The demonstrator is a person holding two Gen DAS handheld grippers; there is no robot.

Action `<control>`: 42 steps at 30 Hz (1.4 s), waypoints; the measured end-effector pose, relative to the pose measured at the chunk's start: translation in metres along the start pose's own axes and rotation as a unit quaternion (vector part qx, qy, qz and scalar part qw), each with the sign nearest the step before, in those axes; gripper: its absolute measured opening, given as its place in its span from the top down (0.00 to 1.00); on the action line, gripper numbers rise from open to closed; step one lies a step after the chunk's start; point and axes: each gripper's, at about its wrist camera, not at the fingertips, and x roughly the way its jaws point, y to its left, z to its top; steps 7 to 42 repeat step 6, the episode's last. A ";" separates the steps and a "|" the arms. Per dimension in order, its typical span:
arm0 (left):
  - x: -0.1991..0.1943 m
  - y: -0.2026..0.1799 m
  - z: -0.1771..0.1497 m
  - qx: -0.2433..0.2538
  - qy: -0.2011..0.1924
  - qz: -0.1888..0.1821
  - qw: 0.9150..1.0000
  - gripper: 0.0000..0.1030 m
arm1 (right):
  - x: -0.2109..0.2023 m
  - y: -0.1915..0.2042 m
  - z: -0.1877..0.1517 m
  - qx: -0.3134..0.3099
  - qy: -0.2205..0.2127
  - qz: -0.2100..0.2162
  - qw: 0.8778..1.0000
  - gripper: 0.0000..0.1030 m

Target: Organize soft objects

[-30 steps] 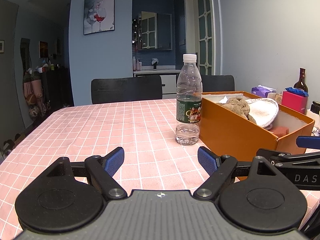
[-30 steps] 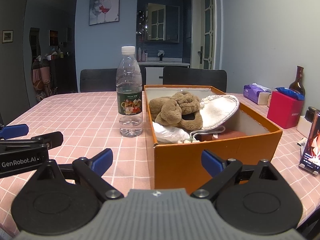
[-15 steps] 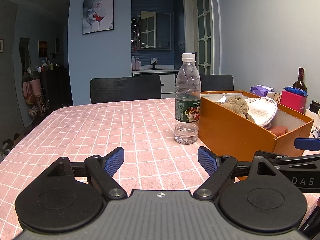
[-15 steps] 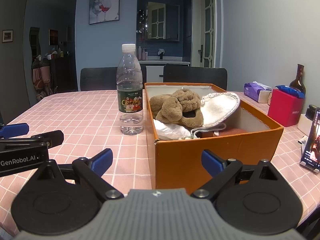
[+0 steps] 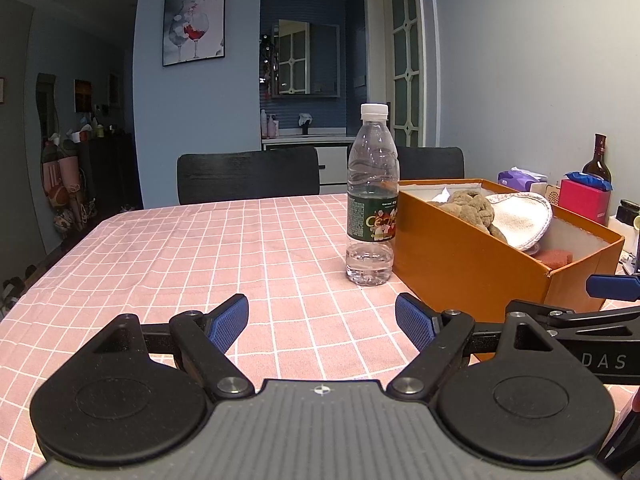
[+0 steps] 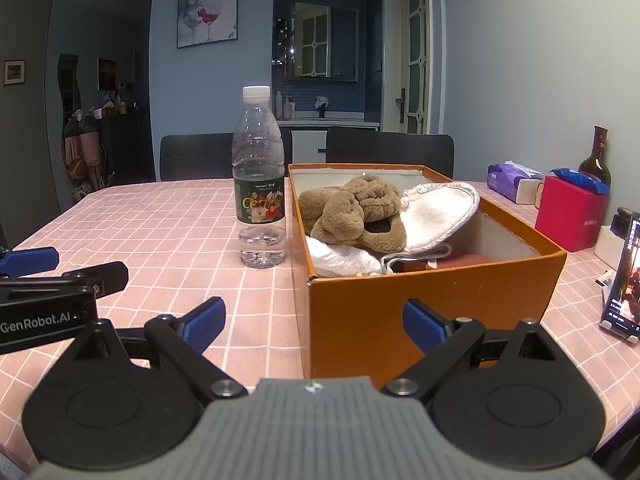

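Note:
An orange box (image 6: 436,304) (image 5: 472,256) stands on the pink checked tablecloth. Inside it lie a brown plush toy (image 6: 352,212) (image 5: 468,204), a white padded slipper (image 6: 436,212) (image 5: 520,216), a white plastic bag (image 6: 340,258) and a reddish sponge (image 5: 554,258). My right gripper (image 6: 314,324) is open, low in front of the box's near wall, holding nothing. My left gripper (image 5: 322,320) is also open and empty over the cloth, to the left of the box. The right gripper's body (image 5: 592,336) shows at the right edge of the left wrist view.
A clear water bottle (image 6: 260,188) (image 5: 372,196) stands just left of the box. At the right are a red box (image 6: 570,218), a tissue pack (image 6: 514,180), a dark glass bottle (image 6: 596,156) and a propped phone (image 6: 626,280). Two dark chairs (image 6: 388,152) line the table's far side.
Both grippers have drawn back slightly from the box and bottle, which look a little farther off. Jaws stayed open. Nothing in the box moved.

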 end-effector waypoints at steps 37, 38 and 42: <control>0.000 0.001 0.000 -0.001 0.000 -0.002 1.000 0.05 | 0.001 0.000 -0.001 -0.001 0.001 -0.001 1.000 0.09; 0.000 0.001 0.000 -0.001 0.000 -0.002 1.000 0.05 | 0.001 0.000 -0.001 -0.001 0.001 -0.001 1.000 0.09; 0.000 0.001 0.000 -0.001 0.000 -0.002 1.000 0.05 | 0.001 0.000 -0.001 -0.001 0.001 -0.001 1.000 0.09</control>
